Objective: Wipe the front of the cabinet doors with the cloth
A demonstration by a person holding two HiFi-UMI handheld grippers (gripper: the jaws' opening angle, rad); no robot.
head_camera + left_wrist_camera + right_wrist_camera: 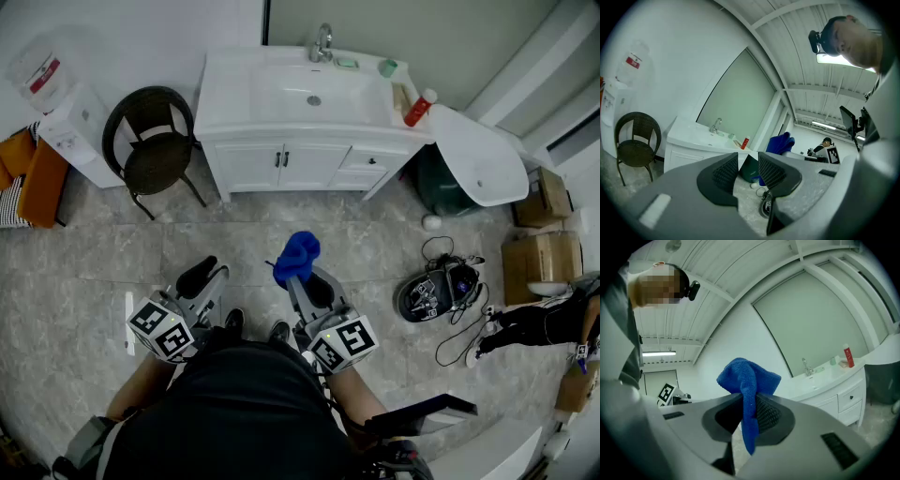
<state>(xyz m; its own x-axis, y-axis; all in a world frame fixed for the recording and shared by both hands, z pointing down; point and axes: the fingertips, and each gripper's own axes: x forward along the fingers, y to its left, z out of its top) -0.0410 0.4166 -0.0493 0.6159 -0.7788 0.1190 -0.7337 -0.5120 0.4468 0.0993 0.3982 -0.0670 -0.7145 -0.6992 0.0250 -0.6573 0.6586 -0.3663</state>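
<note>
The white vanity cabinet stands against the far wall, and its two doors (281, 165) have dark handles. My right gripper (297, 278) is shut on a bunched blue cloth (298, 254), held over the floor well short of the cabinet. In the right gripper view the cloth (748, 376) bulges above the jaws and a strip hangs down between them, with the cabinet (836, 399) off to the right. My left gripper (208, 275) sits beside it, slightly open and empty. The left gripper view shows its jaws a narrow gap apart, the cabinet (686, 154) behind them, and the cloth (781, 143) to the right.
A dark wicker chair (150, 150) stands left of the cabinet, next to a white water dispenser (67, 127). A red bottle (419, 107) sits on the counter's right end. A black helmet with cables (437, 291) lies on the floor at right, near cardboard boxes (542, 258).
</note>
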